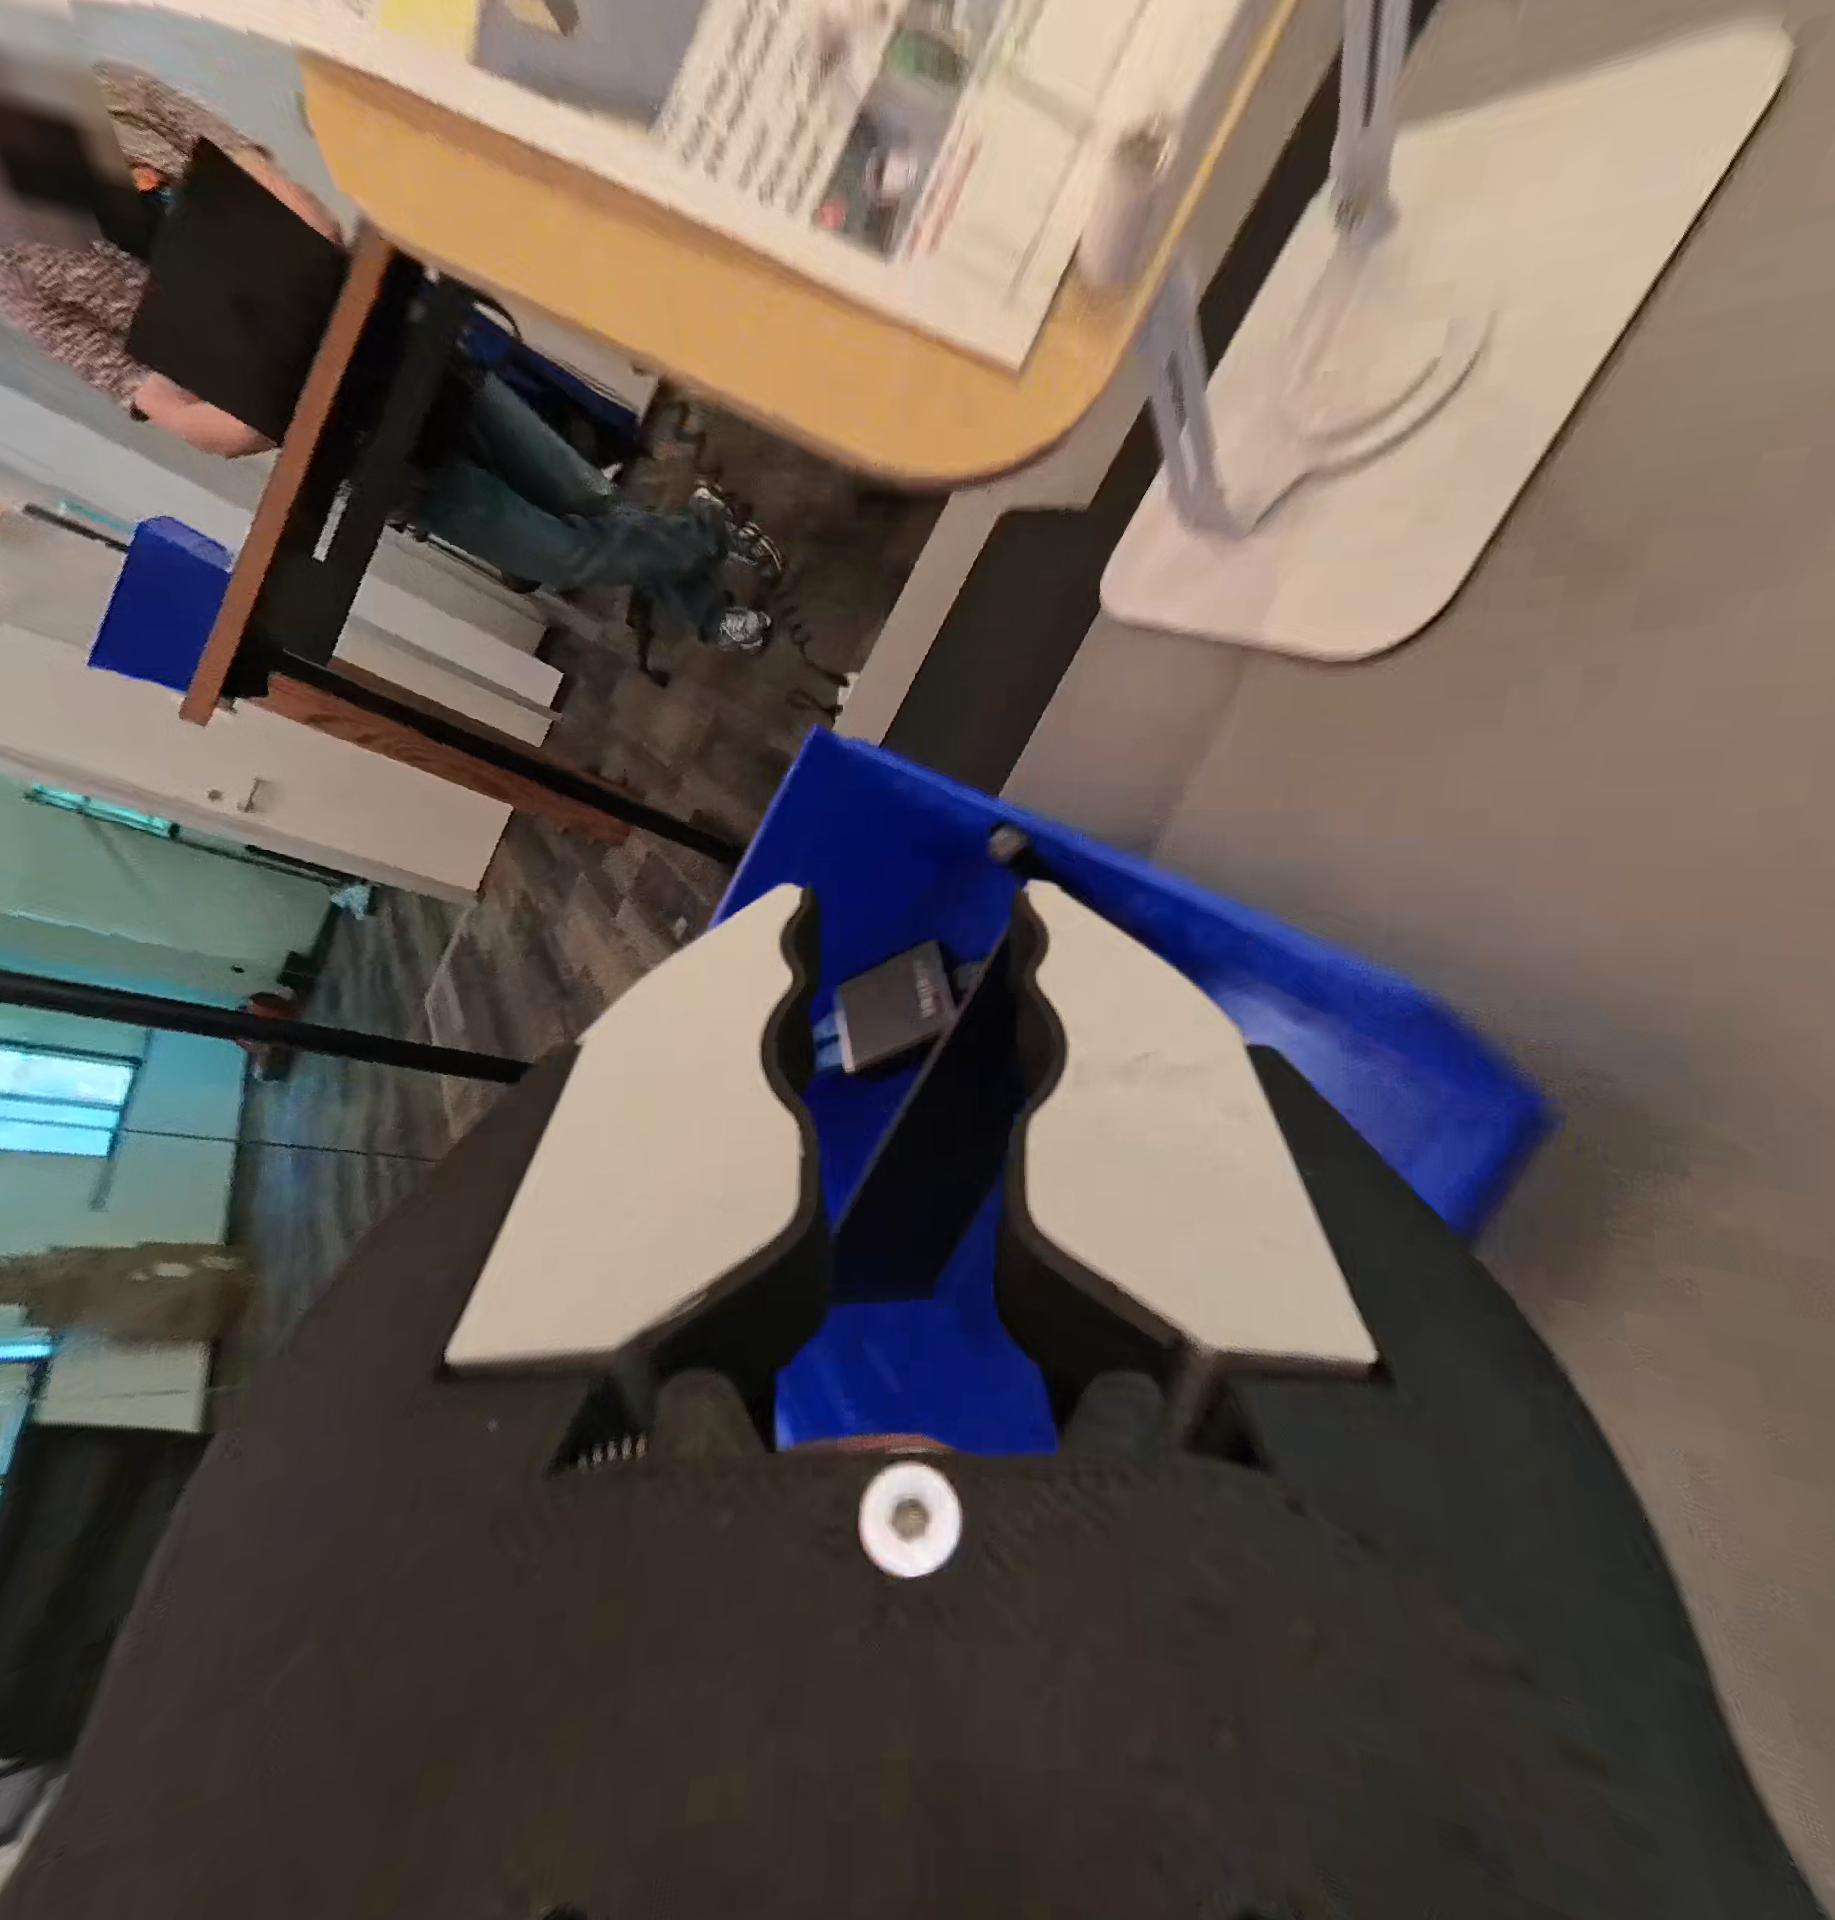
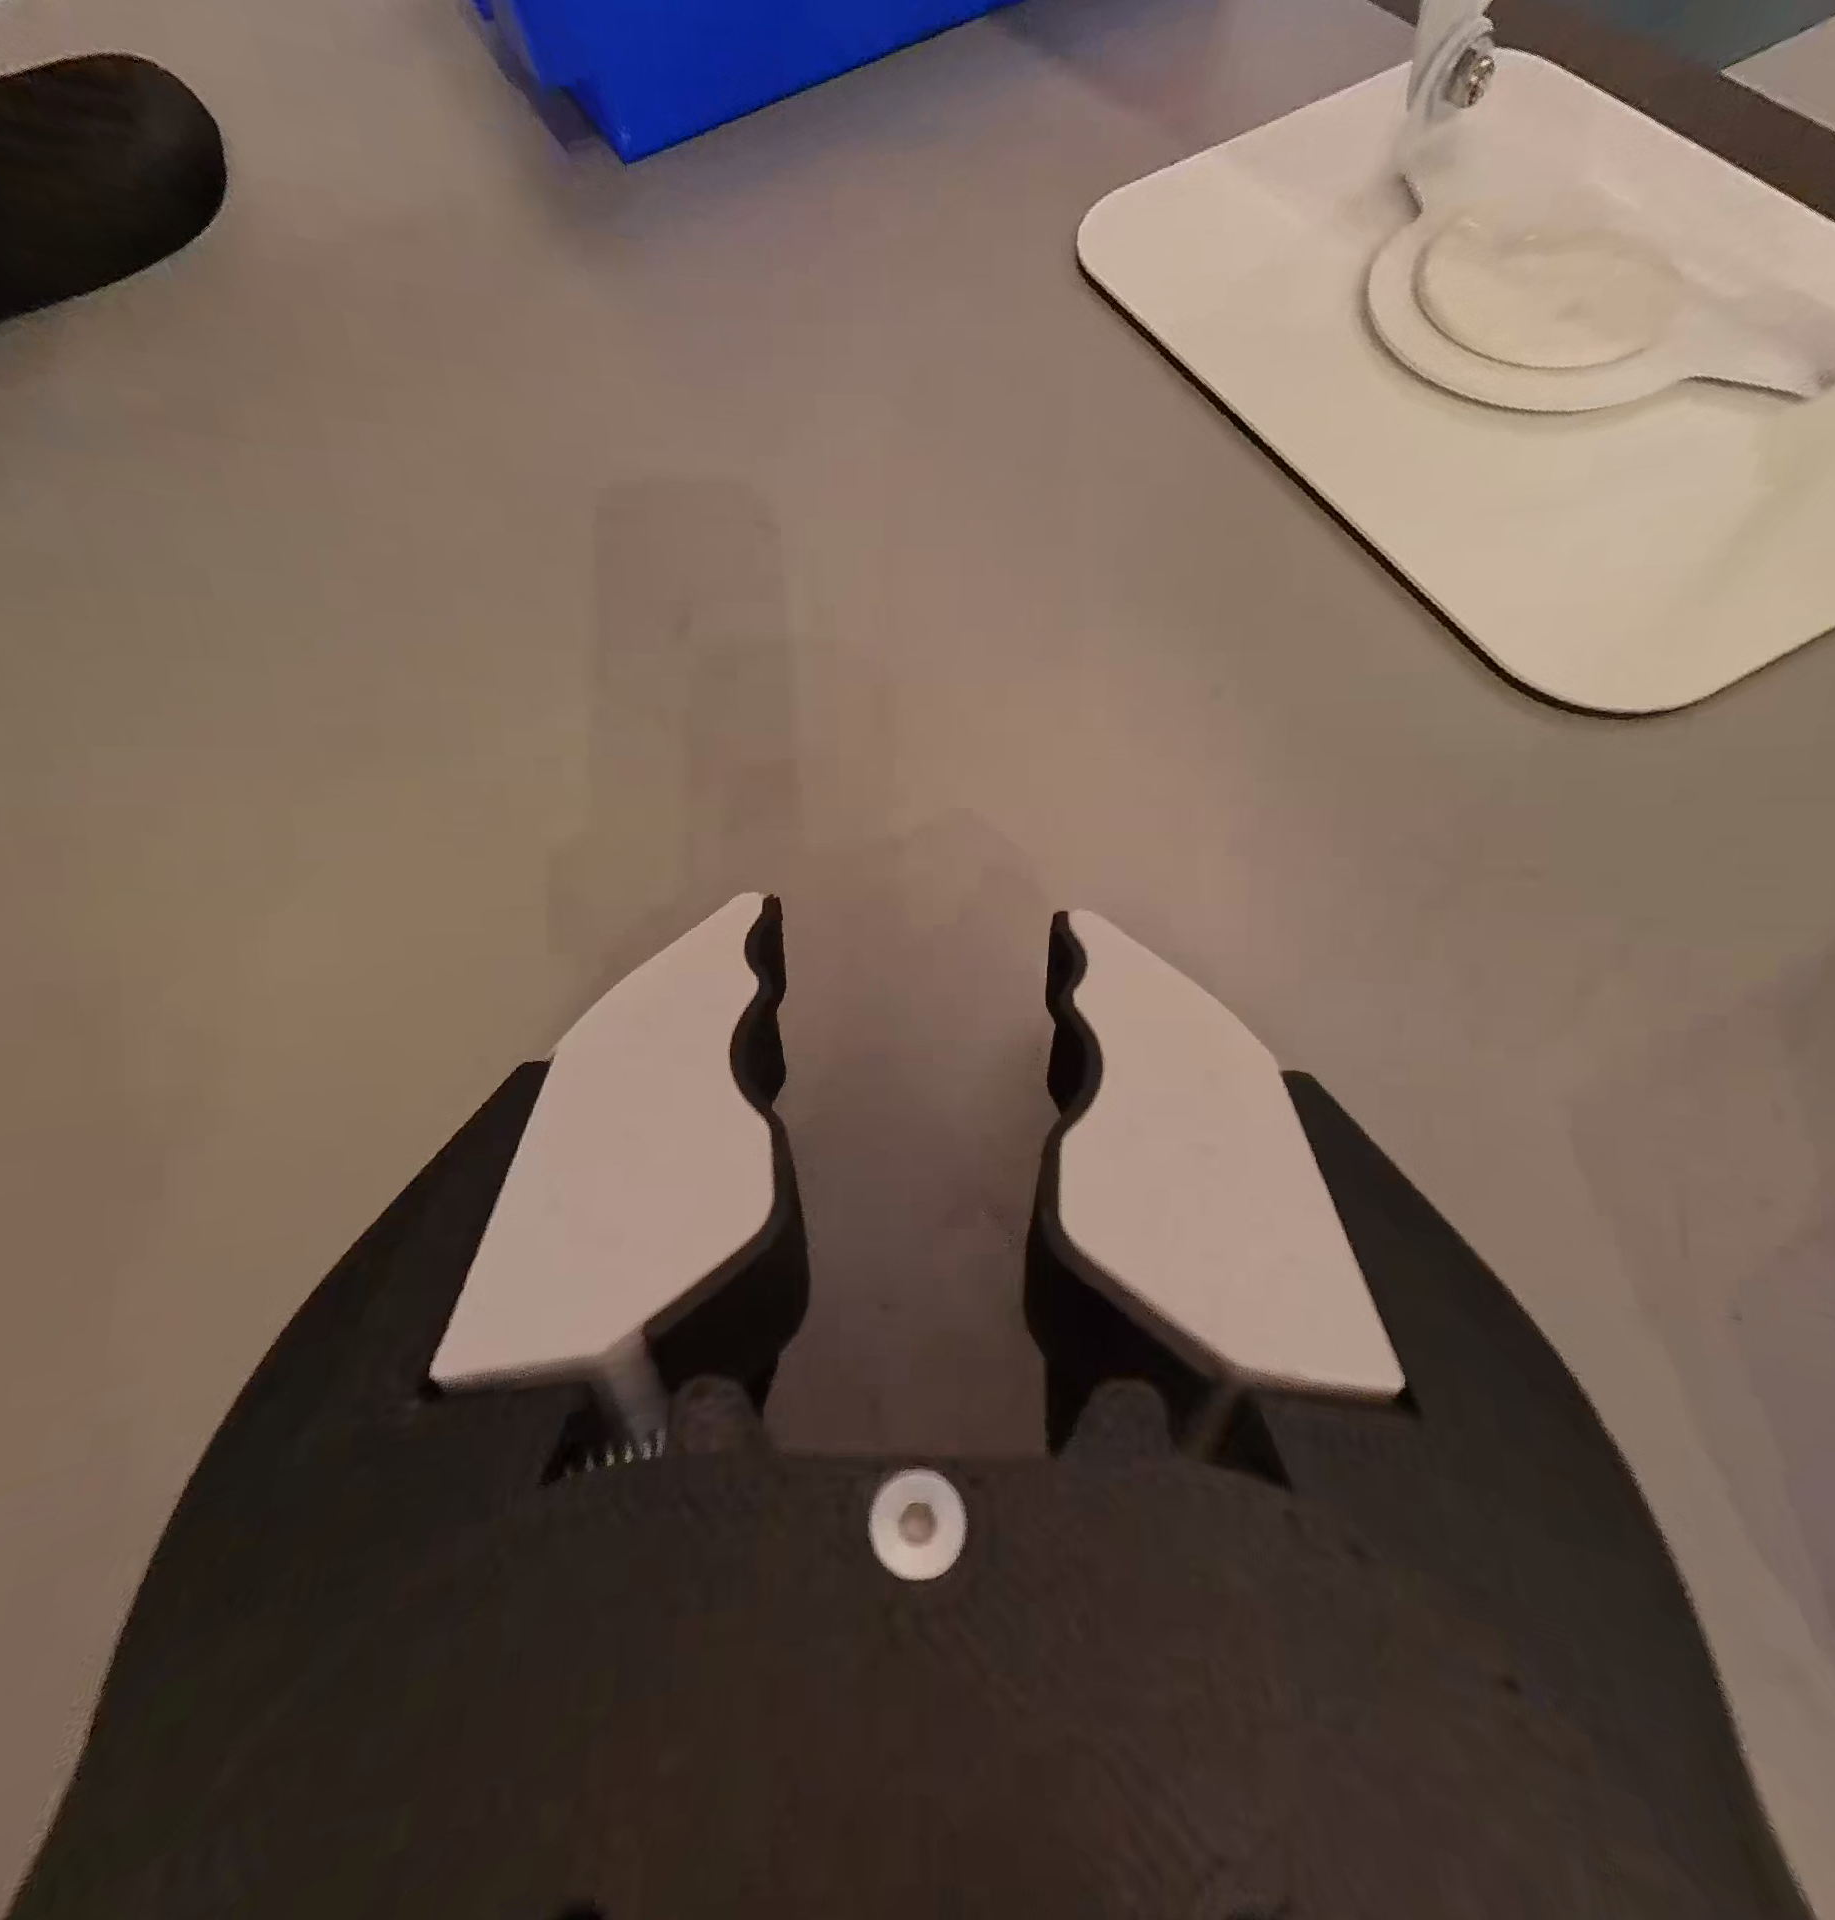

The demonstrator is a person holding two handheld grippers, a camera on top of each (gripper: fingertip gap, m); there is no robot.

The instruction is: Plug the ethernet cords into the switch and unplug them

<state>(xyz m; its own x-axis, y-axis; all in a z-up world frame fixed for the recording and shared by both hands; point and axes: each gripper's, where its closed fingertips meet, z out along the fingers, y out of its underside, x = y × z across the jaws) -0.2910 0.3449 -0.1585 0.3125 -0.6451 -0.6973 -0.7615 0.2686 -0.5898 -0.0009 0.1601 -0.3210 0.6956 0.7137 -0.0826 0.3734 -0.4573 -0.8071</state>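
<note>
Grippers, one in each of a person's hands, work over a grey table [image 2: 373, 623]. Seen from the left wrist, the left gripper [image 1: 918, 914] is rolled sideways, so the room beyond appears tipped over. Its two white fingers [image 1: 684, 1122] stand apart with a clear gap, and between them shows a blue box-like stand [image 1: 892, 852] resting on the table. Inside that stand lies a small dark grey block, most likely the switch [image 1: 897, 1006], with a bit of light blue, perhaps a cord's plug [image 1: 828, 1044], at its lower left end. A thin dark panel [image 1: 934, 1164] runs diagonally through the gap. Whether the pads press on the stand or panel cannot be told; the picture is blurred by motion. Seen from the right wrist, the right gripper [image 2: 915, 914] hovers over a bare stretch of table, fingers [image 2: 643, 1164] spread wide, nothing between them. The blue stand [image 2: 726, 62] sits at the far edge of that view, well apart from this gripper. A white square base plate [image 2: 1308, 436] carrying a white bracket rests toward the far right corner. A dark rounded shape [image 2: 71, 177] lies at the far left. Beyond the table's edge are a yellow-edged desk with papers [image 1: 747, 301] and a seated person [image 1: 539, 488].
</note>
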